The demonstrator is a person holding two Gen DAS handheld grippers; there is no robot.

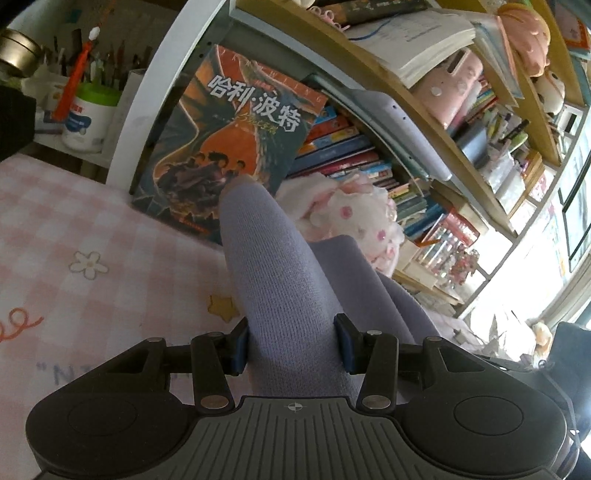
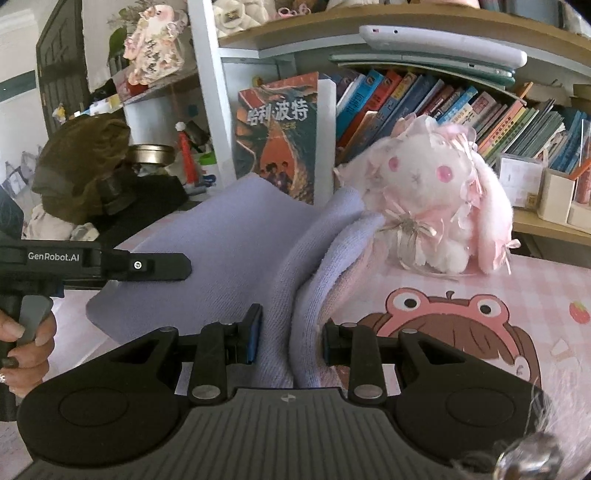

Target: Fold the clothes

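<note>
**Lavender knit held up between two grippers**

While the pink checked tablecloth lies flat below, the lavender knit garment rises off it in a long fold that runs forward from the left gripper; that gripper's blue-padded fingers stand partly apart with the cloth filling the gap between them and touching both pads, so they appear to grip it; in the right wrist view the right gripper is likewise part-open around a bunched edge of the same garment, the fabric lying against the left pad, while whether the right finger touches it I cannot tell; the garment spreads away from there as a broad lifted panel, its far edge reaching towards a Harry Potter book propped against the bookshelf; a pink and white plush rabbit sits on the table just beside the cloth, touching its folded rim; a cartoon frog-hat girl print shows on the tablecloth to the right.
</note>
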